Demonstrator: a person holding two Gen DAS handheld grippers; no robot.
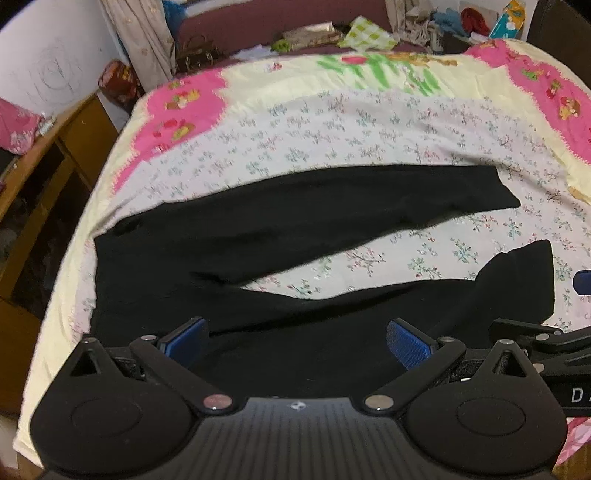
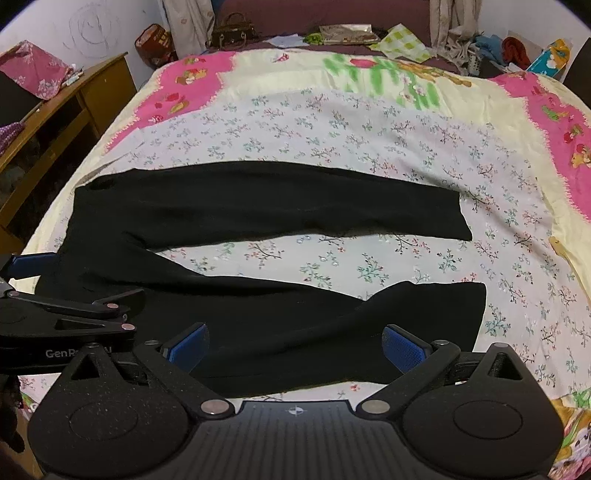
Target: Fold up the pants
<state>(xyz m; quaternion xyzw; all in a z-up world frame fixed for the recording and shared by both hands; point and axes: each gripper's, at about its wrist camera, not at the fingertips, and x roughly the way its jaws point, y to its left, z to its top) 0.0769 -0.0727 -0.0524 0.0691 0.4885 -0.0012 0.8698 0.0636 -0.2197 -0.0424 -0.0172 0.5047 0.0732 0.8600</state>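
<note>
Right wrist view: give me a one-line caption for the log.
Black pants spread flat on a floral bed sheet, legs apart; right gripper over the near leg, jaws open.

the right gripper (image 2: 295, 349) hovers over the near leg of the black pants (image 2: 258, 206), its blue-padded fingers (image 2: 404, 349) spread wide apart with nothing between them. the pants lie flat on a floral sheet (image 2: 369, 147), waistband at the left, both legs extending to the right with a strip of sheet showing between them. the near leg's cuff end is folded up slightly. the left gripper (image 2: 22, 267) enters at the left edge, beside the waist area; its jaw state cannot be determined. a wooden cabinet (image 2: 74, 103) stands to the left of the bed. a brown handbag (image 2: 234, 29) sits beyond the far edge.
</note>
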